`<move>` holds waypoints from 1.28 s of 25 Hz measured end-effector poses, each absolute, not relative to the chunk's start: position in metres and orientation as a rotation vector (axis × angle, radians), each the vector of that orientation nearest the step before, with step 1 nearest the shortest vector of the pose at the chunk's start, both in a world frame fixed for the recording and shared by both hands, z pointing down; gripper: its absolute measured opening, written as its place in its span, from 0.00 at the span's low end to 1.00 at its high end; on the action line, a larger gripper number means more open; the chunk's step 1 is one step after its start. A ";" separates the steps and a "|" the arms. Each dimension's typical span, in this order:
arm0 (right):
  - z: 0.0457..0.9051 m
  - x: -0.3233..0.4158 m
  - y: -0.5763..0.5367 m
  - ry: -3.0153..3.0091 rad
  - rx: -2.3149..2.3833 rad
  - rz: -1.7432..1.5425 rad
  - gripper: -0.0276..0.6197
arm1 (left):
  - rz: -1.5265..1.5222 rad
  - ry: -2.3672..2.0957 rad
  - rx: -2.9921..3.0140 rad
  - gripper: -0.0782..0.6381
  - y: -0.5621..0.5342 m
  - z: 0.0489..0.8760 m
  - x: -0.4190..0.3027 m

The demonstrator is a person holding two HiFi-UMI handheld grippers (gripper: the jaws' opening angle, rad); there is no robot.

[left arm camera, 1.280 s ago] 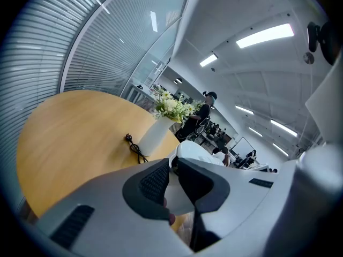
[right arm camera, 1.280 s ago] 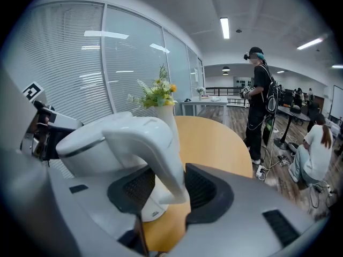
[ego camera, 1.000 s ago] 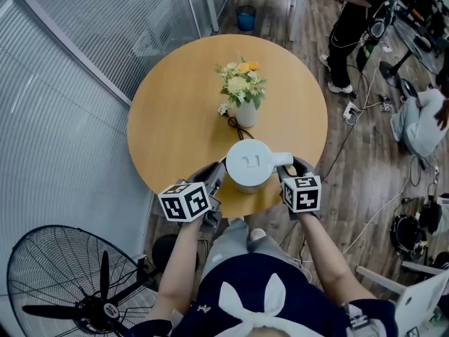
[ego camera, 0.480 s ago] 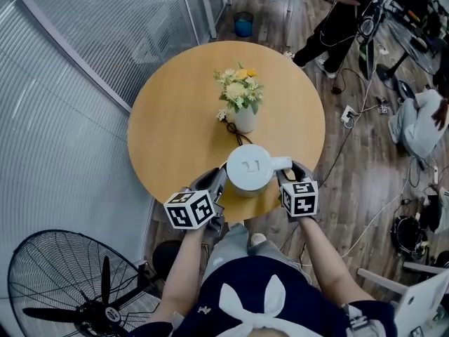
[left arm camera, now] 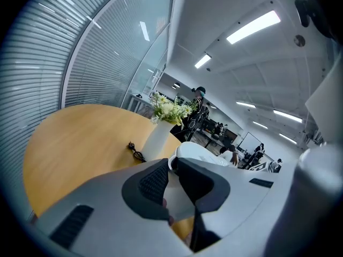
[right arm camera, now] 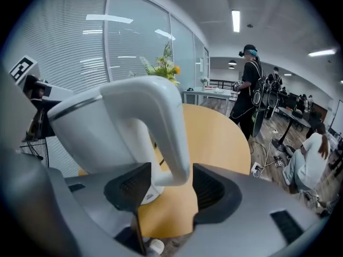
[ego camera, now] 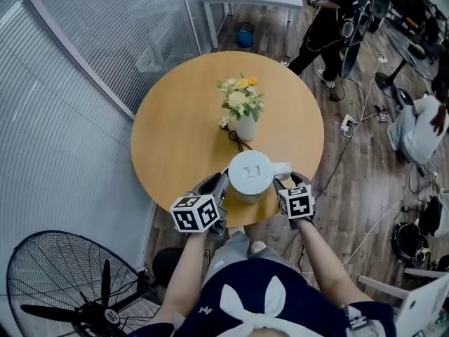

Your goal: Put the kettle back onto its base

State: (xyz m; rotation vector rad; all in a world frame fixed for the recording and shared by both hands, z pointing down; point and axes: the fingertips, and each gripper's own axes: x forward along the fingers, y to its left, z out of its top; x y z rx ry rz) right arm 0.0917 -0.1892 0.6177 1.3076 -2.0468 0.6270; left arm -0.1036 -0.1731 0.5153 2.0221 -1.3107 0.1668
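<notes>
A white kettle [ego camera: 251,175] stands at the near edge of the round wooden table [ego camera: 175,132]; its white base [right arm camera: 146,193] shows under it in the right gripper view. My right gripper [ego camera: 284,184] [right arm camera: 169,189] straddles the kettle's handle [right arm camera: 166,133]. Its jaws are opening, and a gap shows on each side of the handle. My left gripper [ego camera: 217,188] [left arm camera: 171,183] is at the kettle's opposite side, jaws nearly together with a white part of the kettle [left arm camera: 198,153] wedged between them. Which part that is stays hidden.
A white vase of flowers [ego camera: 244,125] stands mid-table just beyond the kettle, with a black cord [ego camera: 237,140] lying at its foot. A floor fan [ego camera: 70,286] stands at lower left. A person [ego camera: 330,20] walks beyond the table, near a white desk.
The kettle and both grippers have sunk a little toward the table's near edge. The person in the background has walked to the left.
</notes>
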 end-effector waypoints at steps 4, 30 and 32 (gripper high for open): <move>0.611 0.097 -0.180 -2.050 1.306 0.616 0.41 | 0.193 -1.337 2.052 0.21 -0.170 0.507 -0.105; 0.439 0.044 -0.140 -2.589 1.304 0.413 0.08 | 0.250 -1.428 2.309 0.15 -0.138 0.435 -0.063; 0.436 0.037 -0.137 -2.602 1.283 0.403 0.08 | 0.258 -1.436 2.311 0.15 -0.136 0.434 -0.060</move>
